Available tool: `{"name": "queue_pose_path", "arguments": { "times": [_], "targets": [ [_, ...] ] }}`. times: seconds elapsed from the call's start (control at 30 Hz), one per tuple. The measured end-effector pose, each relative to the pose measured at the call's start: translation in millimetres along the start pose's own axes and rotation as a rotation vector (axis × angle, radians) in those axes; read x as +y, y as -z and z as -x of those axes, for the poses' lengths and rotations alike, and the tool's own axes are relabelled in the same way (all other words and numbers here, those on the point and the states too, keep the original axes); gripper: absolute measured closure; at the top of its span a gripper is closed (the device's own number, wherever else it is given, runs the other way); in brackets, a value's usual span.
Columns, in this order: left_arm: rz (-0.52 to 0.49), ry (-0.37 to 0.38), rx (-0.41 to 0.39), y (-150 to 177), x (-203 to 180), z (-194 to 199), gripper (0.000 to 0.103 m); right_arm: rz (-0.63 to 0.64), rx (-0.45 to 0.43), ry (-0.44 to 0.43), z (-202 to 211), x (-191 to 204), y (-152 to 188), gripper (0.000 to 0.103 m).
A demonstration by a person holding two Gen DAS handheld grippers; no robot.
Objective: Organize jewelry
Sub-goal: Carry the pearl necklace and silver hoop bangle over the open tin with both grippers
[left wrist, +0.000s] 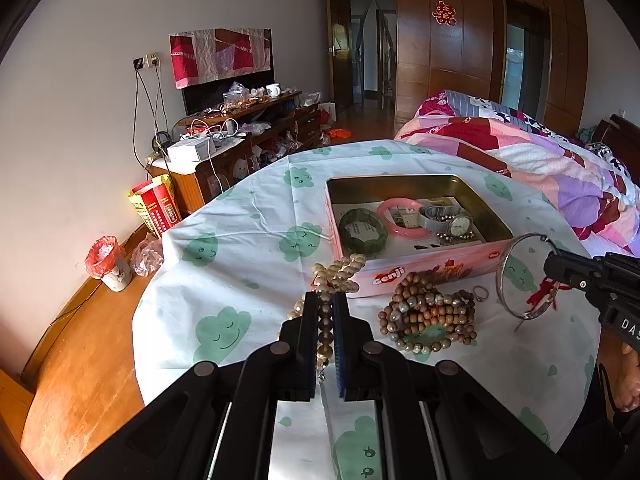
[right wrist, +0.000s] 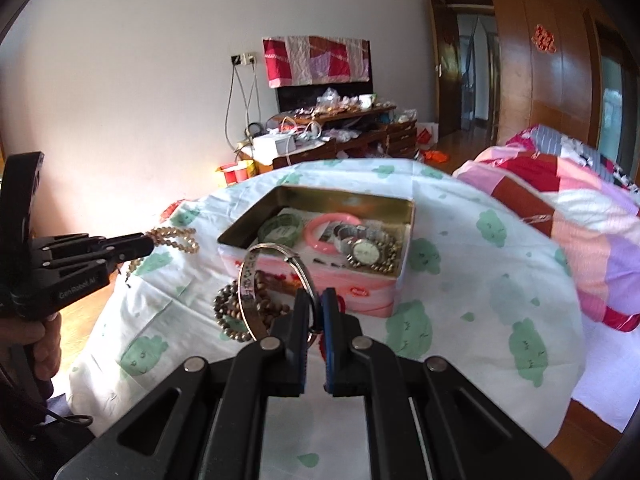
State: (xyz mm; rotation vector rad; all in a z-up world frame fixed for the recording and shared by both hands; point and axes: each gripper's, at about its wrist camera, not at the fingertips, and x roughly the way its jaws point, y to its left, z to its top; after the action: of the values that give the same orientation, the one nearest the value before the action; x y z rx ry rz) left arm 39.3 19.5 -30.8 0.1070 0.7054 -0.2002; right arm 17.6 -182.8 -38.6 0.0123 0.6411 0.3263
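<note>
Two closed grippers, left gripper (left wrist: 326, 304) pinching pearl necklace (left wrist: 340, 272), right gripper (right wrist: 316, 304) clamping silver bangle (right wrist: 250, 280)

Cloud-print tablecloth (left wrist: 248, 216) covers the table; on it: pink tin (left wrist: 424, 270), wooden beads (left wrist: 428, 312), ring (left wrist: 481, 293).

A cluttered wooden cabinet (left wrist: 248, 136) stands against the white wall. Above it hangs a red patchwork cloth (left wrist: 220, 56); left of it on the floor sit a red-and-yellow carton (left wrist: 154, 206) and a red-lined bin (left wrist: 108, 264). A patchwork quilt (left wrist: 532, 152) lies well right of it.
</note>
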Motion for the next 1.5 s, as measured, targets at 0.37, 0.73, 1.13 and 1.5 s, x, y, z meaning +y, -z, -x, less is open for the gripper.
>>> {"name": "queue_pose_path", "arguments": {
  "times": [0.37,0.73,1.13,1.5],
  "targets": [
    [-0.003,0.006,0.036,6,-2,-12,0.097,0.001,0.182,-0.003,-35,-9,29,0.087],
    [0.006,0.009,0.050,9,1,-15,0.097,0.029,0.175,-0.016,-29,-3,30,0.088],
    [-0.022,0.013,0.003,-5,-5,-5,0.098,0.055,0.038,0.015,0,3,9,0.093],
    [-0.077,0.002,-0.043,-44,-16,-11,0.098,0.056,-0.007,0.030,-7,-7,-26,0.093]
  ]
}}
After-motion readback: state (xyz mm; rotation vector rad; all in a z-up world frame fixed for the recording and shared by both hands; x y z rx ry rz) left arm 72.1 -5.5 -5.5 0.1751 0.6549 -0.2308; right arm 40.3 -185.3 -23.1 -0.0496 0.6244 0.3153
